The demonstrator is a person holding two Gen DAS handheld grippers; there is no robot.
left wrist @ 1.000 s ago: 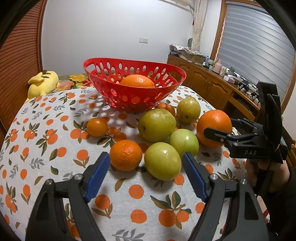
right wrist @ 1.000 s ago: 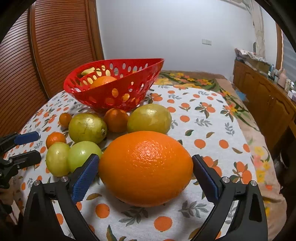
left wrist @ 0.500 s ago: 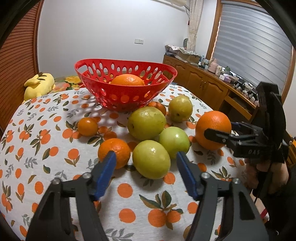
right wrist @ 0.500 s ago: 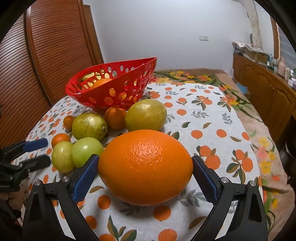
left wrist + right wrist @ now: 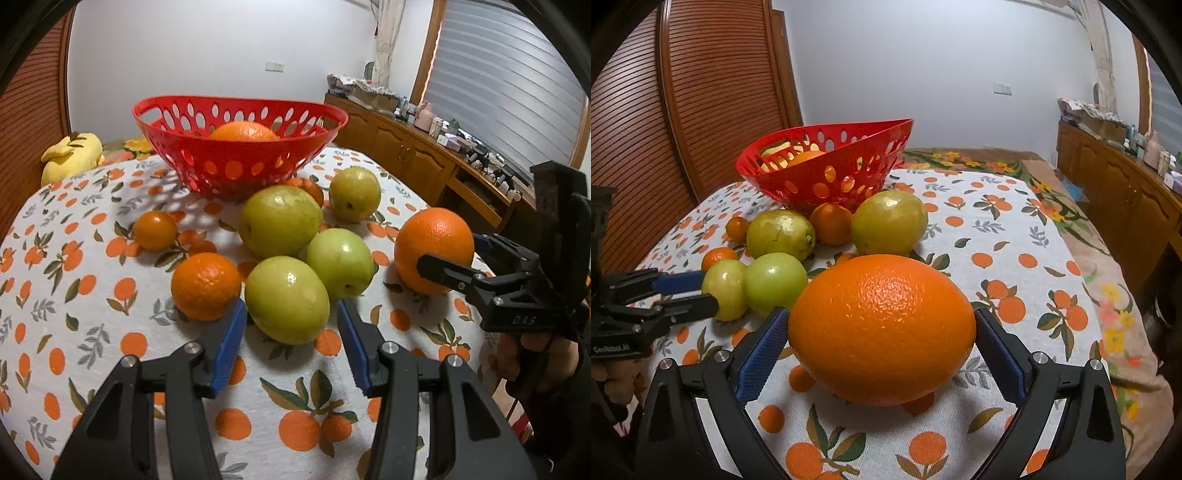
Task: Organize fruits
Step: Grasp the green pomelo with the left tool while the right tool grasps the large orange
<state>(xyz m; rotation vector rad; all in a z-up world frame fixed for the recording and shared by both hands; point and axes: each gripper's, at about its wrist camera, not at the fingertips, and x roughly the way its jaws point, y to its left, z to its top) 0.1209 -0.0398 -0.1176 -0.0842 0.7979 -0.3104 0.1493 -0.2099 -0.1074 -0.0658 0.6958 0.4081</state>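
Orange-printed cloth covers the table (image 5: 92,295), with louvred wooden doors and a white wall behind. Large orange (image 5: 882,328): held between the blue pads of the right hand-held gripper (image 5: 881,345), whose jaws are spread wide and pressed against both flanks; it appears lifted just clear of the cloth, though contact underneath cannot be ruled out. In the left wrist view this fruit sits at 3 o'clock of the loose cluster. Left hand-held gripper (image 5: 290,338): jaws wide apart, holding nothing, its pads flanking the nearest green fruit (image 5: 286,299) without clear contact. Around that fruit: a second green fruit (image 5: 340,262) at 1 o'clock, touching it; a medium orange (image 5: 205,286) at 9 o'clock, just beside; a large yellow-green fruit (image 5: 279,225) at 12 o'clock; another yellow-green fruit (image 5: 354,194) and a small orange (image 5: 155,230) farther out. A further small orange (image 5: 831,223) lies against the base of the red basket (image 5: 240,173). The basket stands at 12 o'clock of the cluster and holds one orange (image 5: 243,132). Progress, as judged: early; one fruit is binned, one is in hand, and seven remain on the table.
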